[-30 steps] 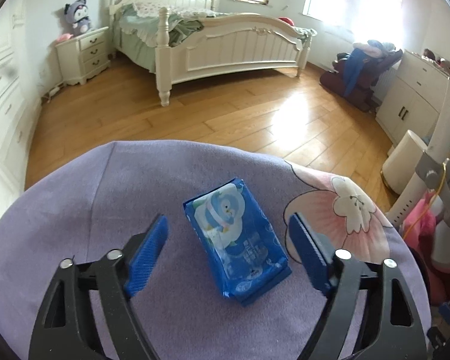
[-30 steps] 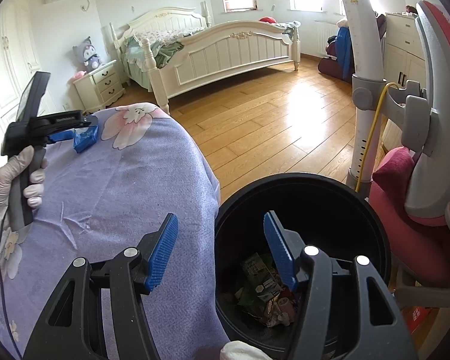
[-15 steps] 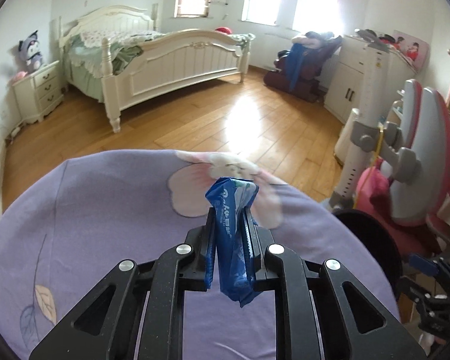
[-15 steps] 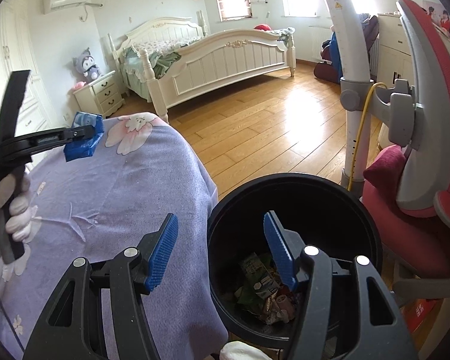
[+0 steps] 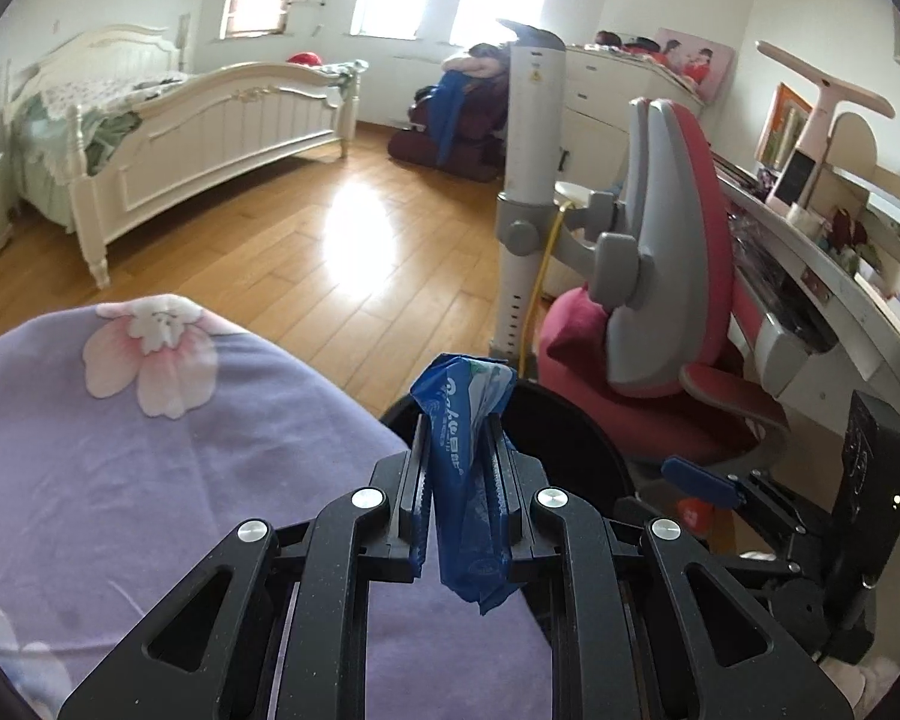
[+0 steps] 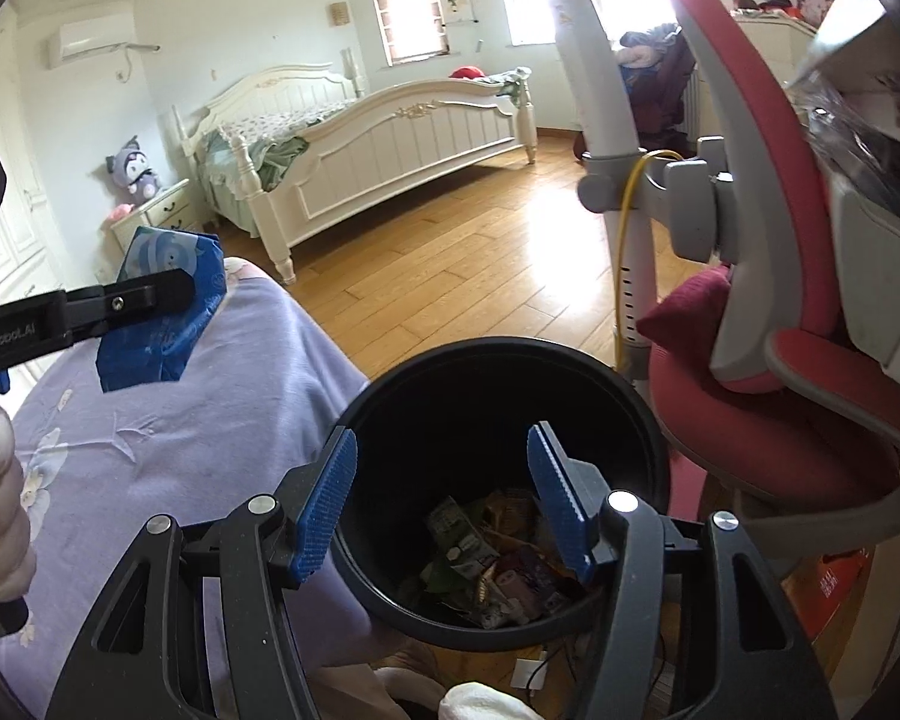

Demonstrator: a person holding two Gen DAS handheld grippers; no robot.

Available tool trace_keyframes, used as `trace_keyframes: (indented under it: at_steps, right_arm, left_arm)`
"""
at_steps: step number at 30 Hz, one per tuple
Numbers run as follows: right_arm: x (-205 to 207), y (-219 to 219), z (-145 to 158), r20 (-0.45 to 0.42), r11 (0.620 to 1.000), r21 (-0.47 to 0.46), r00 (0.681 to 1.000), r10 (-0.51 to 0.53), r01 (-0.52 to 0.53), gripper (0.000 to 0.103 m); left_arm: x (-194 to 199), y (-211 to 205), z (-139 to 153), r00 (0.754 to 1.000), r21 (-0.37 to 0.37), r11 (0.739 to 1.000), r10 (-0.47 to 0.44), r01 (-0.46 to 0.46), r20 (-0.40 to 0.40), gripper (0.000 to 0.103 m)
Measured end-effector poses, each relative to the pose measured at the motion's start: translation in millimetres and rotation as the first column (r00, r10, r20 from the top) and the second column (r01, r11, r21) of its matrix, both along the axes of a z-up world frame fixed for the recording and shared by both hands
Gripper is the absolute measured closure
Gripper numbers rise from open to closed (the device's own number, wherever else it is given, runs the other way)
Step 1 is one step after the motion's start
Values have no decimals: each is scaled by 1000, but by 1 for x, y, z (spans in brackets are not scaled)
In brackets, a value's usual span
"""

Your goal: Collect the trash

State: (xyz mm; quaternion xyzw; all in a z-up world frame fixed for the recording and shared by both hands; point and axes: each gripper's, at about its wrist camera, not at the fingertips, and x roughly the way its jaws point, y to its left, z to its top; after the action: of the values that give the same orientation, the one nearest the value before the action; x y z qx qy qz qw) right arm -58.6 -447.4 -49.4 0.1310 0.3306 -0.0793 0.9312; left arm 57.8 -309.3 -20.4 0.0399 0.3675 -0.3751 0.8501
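Note:
My left gripper (image 5: 457, 429) is shut on a crumpled blue wipes packet (image 5: 462, 492), which stands upright between the pads. It hangs above the edge of the purple flowered cloth (image 5: 150, 450), with the black trash bin (image 5: 570, 420) just behind it. In the right wrist view the same packet (image 6: 168, 276) is held in the air at the left, over the cloth (image 6: 180, 420). My right gripper (image 6: 444, 450) is open and holds nothing. It hovers over the bin (image 6: 510, 354), which has several wrappers (image 6: 498, 552) at the bottom.
A pink and grey chair (image 6: 780, 300) stands right beside the bin. A white pole stand (image 6: 624, 276) with a yellow cable rises behind it. A desk (image 5: 810, 252) runs along the right. A white bed (image 6: 390, 144) stands across the wooden floor (image 5: 330, 240).
My left gripper closed on the blue packet, lifted it off the cloth and swung right toward the bin. The right gripper shifted slightly and stayed open over the bin.

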Motion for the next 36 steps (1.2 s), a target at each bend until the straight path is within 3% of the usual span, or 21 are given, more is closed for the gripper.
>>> trace_keyframes:
  at_steps: [11,12,14,15,16,18,20,21,25,30,33,36]
  right_arm:
    - [-10,-21,-14,-24,999,19,999,-37,37,43]
    - [-9,-22,-15,-32,999,18,999,-37,38,43]
    - [-8,-23,-16,-41,999,18,998,-39,40,43]
    - [-9,-23,-16,-43,999,18,998,-42,43,43]
    - [-10,-24,-16,-46,999,18,998,-43,44,43]
    - [-11,-23,-17,-51,999,19,998,-41,42,43]
    - [-12,-22,-18,-53,999,23,998,-40,41,25]
    - [-12,-21,-18,-47,999,28,998,-38,40,25]
    - [-9,-11,-16,-48,999,35,999,-24,25,24]
    - [-1,13,1,9,999,34,1000,18,-18,21]
    - [9,34,15,45,998,17,997,58,-59,21]
    - [19,59,30,89,995,-1,991,104,-104,12]
  left_arm:
    - [-13,-46,-20,994,32,995,-92,94,-57,86]
    - [-13,-48,-21,994,41,995,-90,93,-58,79]
    - [-13,-50,-20,995,48,995,-90,93,-52,50]
    - [-15,-49,-18,995,40,995,-87,89,-37,31]
    - [-15,-47,-16,996,31,996,-86,86,-26,26]
    - [-17,-43,-13,995,24,995,-94,95,-21,26]
    - [-20,-38,-11,996,31,996,-87,87,-5,23]
    - [-22,-34,-9,997,29,996,-82,82,7,18]
    - [-28,-7,-1,997,45,999,-16,13,79,6]
    - [-31,47,8,980,89,987,121,-136,157,5]
    - [-29,90,10,956,106,960,238,-258,172,5]
    - [-27,142,10,920,84,922,362,-377,151,5]
